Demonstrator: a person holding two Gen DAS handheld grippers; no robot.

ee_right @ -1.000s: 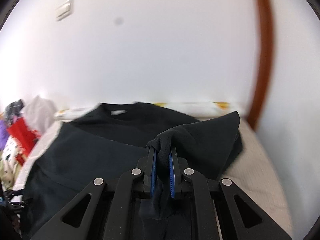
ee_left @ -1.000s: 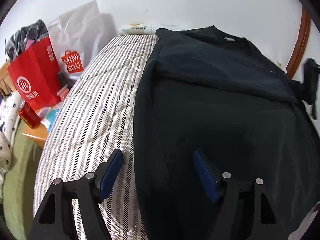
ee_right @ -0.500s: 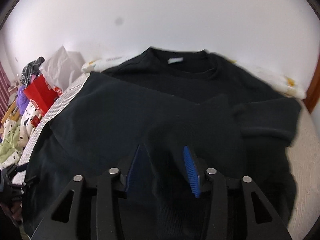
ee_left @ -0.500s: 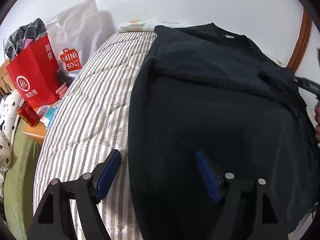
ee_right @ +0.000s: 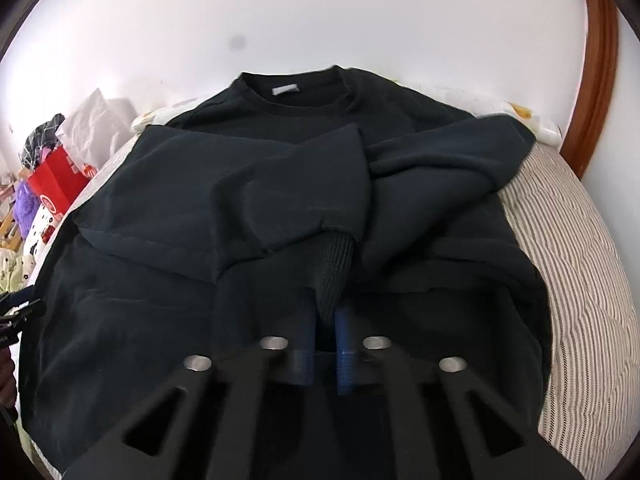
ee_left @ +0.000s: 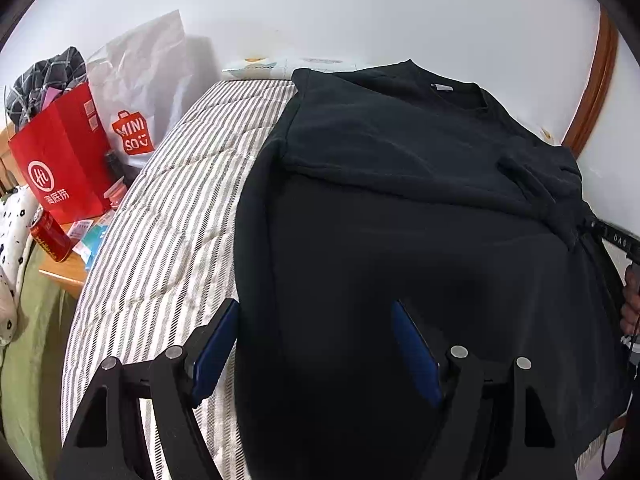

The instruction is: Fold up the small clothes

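1. Black sweatshirt [ee_right: 168, 208] lies flat on the striped bed [ee_left: 160, 220], collar toward the wall, left sleeve folded across the chest.
2. Right gripper [ee_right: 325, 320]: jaws just closed, clamped narrow on the ribbed cuff [ee_right: 334, 276]; half a second ago they stood apart over bare fabric.
3. Left gripper [ee_left: 316, 344]: jaws wide, straddling the sweatshirt's edge, unchanged.

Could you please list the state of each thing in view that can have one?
black sweatshirt: flat on the bed, both sleeves folded in over the front.
ribbed cuff: pinched between the pads.
right hand-held gripper: jaws have just been closing, shut on the cuff.
left hand-held gripper: open, astride the sweatshirt's edge.
red paper bag: upright, stuffed with clothes.
red can: standing upright.
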